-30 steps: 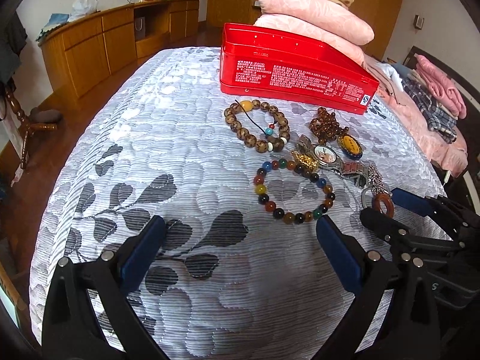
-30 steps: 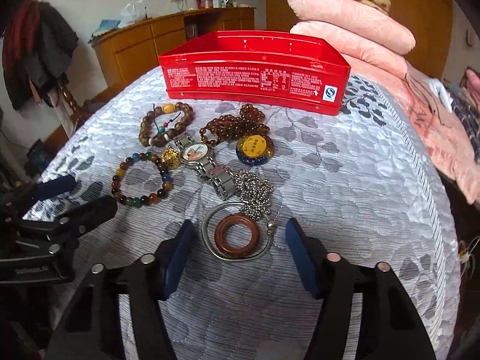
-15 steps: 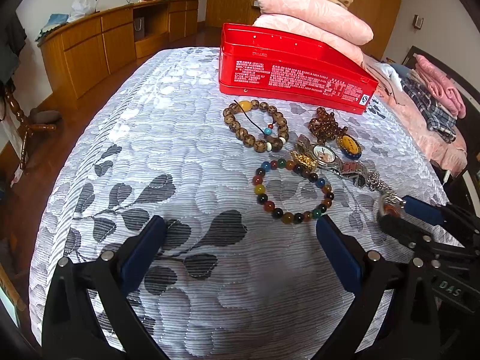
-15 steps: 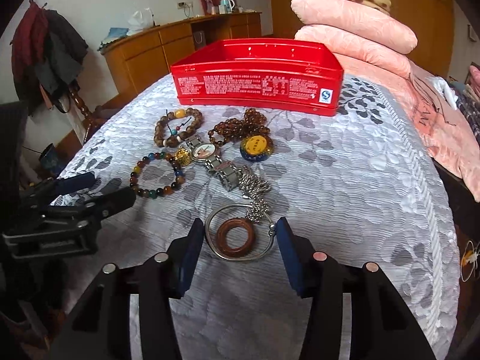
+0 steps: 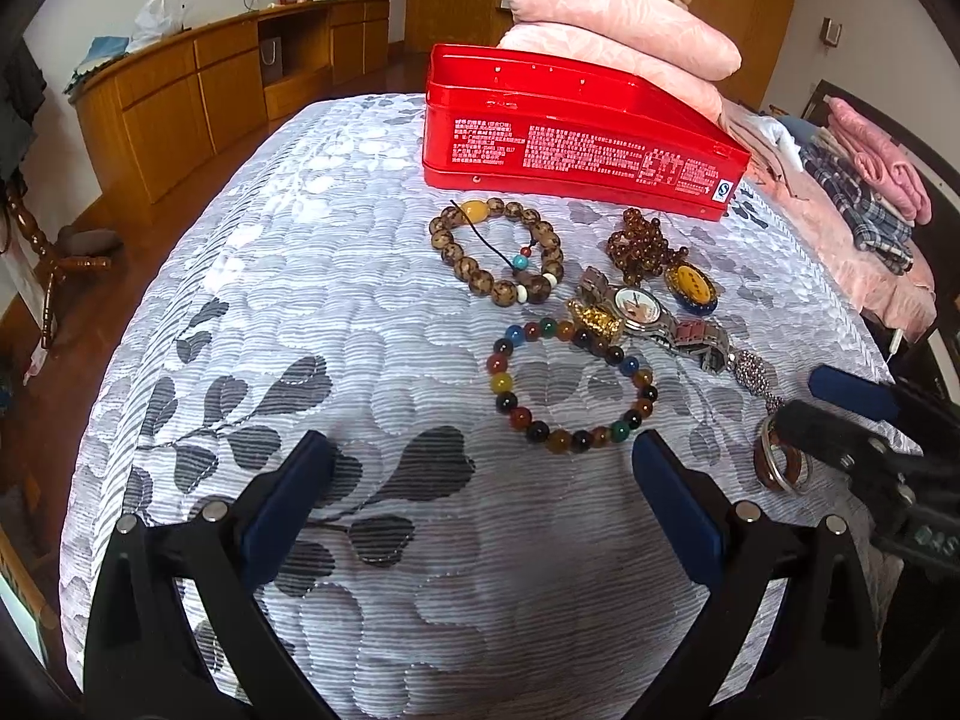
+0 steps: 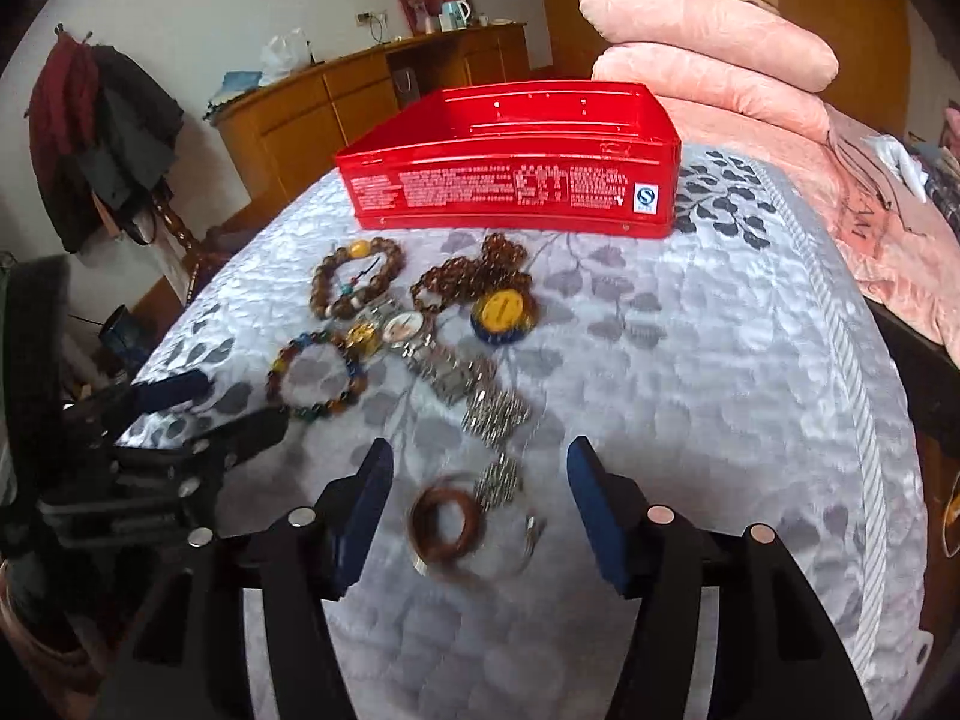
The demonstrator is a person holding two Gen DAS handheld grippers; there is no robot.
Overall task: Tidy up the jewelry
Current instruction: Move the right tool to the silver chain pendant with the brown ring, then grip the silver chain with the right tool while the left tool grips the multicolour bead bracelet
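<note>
An open red tin [image 5: 576, 144] stands at the back of the grey leaf-patterned bedspread [image 5: 300, 300]. In front of it lie a wooden bead bracelet [image 5: 503, 293], a many-coloured bead bracelet [image 5: 501, 384], a watch [image 5: 636, 303], an amber necklace with a yellow pendant [image 5: 693, 285] and a sparkly chain [image 5: 750, 369]. A brown ring in a silver hoop [image 6: 447, 522], blurred, lies between the fingers of my right gripper [image 6: 480, 468]; its jaws are opening and the pads stand clear of the ring. My left gripper [image 5: 480, 480] is wide open just short of the coloured bracelet, holding nothing.
Pink pillows and a spotted blanket [image 5: 618, 18] are stacked behind the tin. Folded clothes [image 5: 864, 192] lie at the right. A wooden cabinet [image 5: 198, 96] runs along the far left wall, with a coat rack [image 6: 102, 132] near it. The bed drops off at its left and right edges.
The right gripper narrowed around the ring, then widened again while drawing back. The ring and hoop slid toward the near edge, stretching the chain out. The left gripper stayed still.
</note>
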